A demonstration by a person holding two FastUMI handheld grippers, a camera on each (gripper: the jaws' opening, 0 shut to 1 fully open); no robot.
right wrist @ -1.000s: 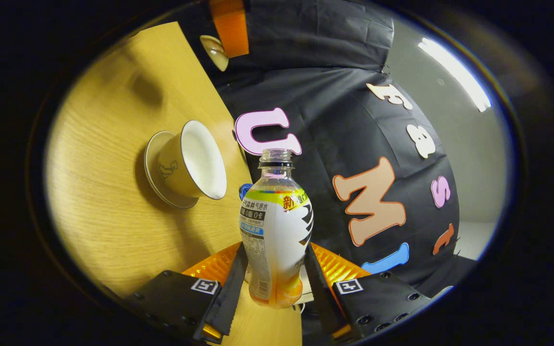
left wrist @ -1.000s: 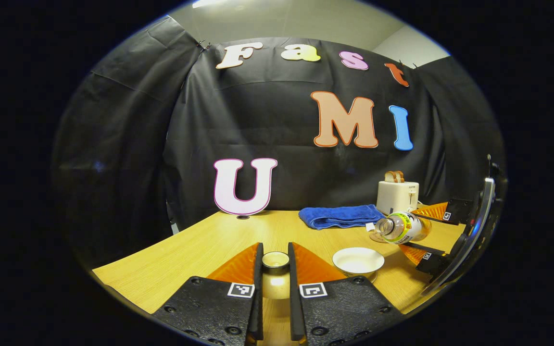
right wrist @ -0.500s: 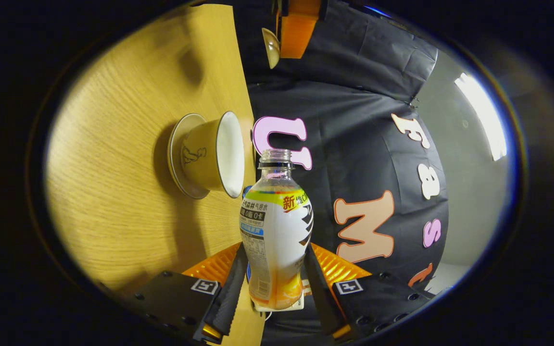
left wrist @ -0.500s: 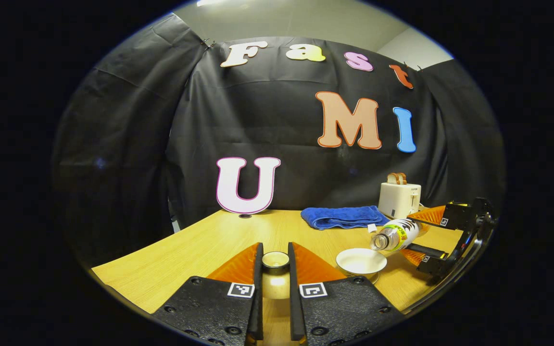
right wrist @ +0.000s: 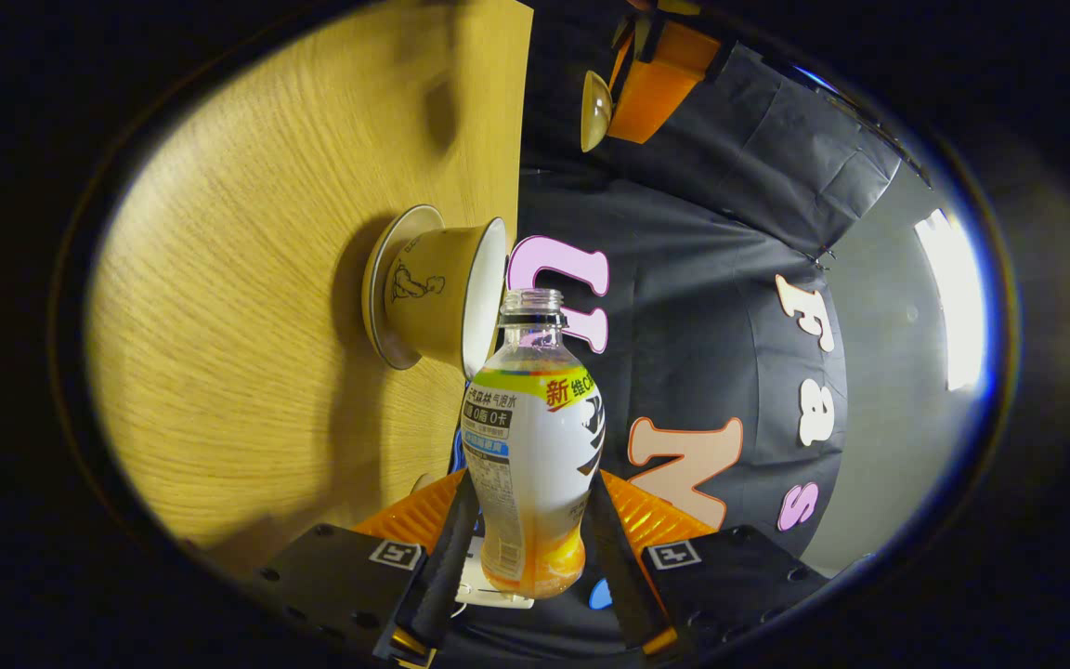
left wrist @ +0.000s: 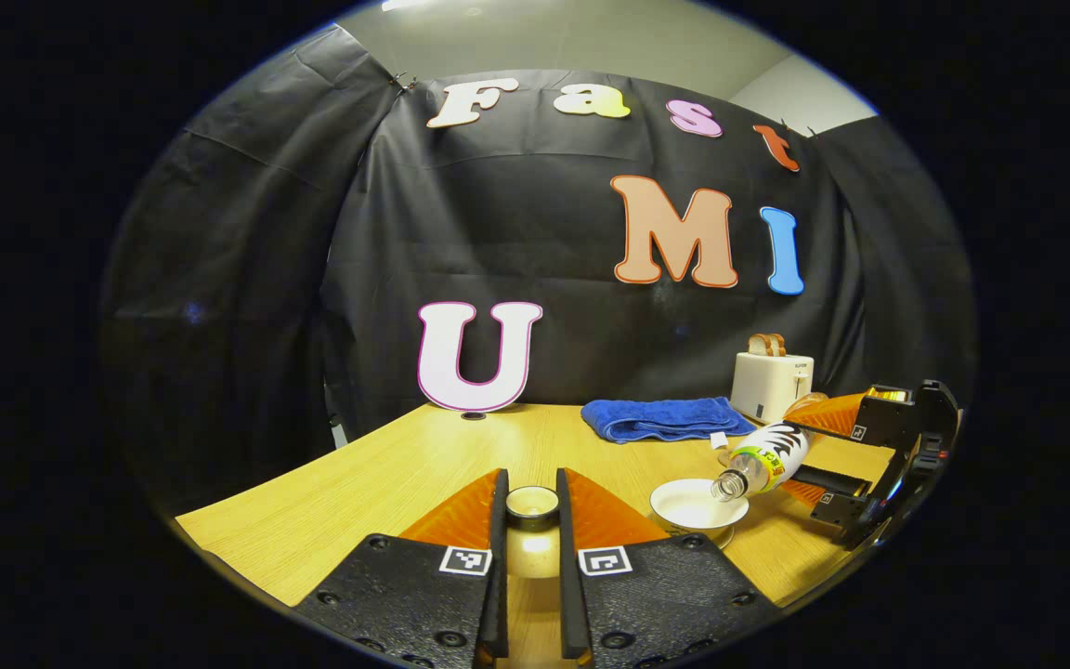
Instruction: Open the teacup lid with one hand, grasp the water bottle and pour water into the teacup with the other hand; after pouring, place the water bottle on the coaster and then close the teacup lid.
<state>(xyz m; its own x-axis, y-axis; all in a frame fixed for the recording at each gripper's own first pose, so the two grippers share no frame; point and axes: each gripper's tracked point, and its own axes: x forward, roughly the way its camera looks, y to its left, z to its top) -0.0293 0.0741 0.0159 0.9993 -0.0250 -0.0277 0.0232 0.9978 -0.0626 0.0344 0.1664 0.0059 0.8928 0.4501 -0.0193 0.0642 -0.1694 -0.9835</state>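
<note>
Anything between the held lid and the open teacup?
In the left gripper view, bare wooden tabletop separates the small round lid from the white teacup; nothing lies between.

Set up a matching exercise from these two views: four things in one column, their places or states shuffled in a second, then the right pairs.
Things:
1. teacup lid
2. water bottle
3. blue towel
4. teacup

States:
A. folded, lying near the toaster
B. open, standing on its saucer
C. held in the left gripper
D. tipped mouth-first over the cup, in the right gripper

Pairs: 1-C, 2-D, 3-A, 4-B
</note>
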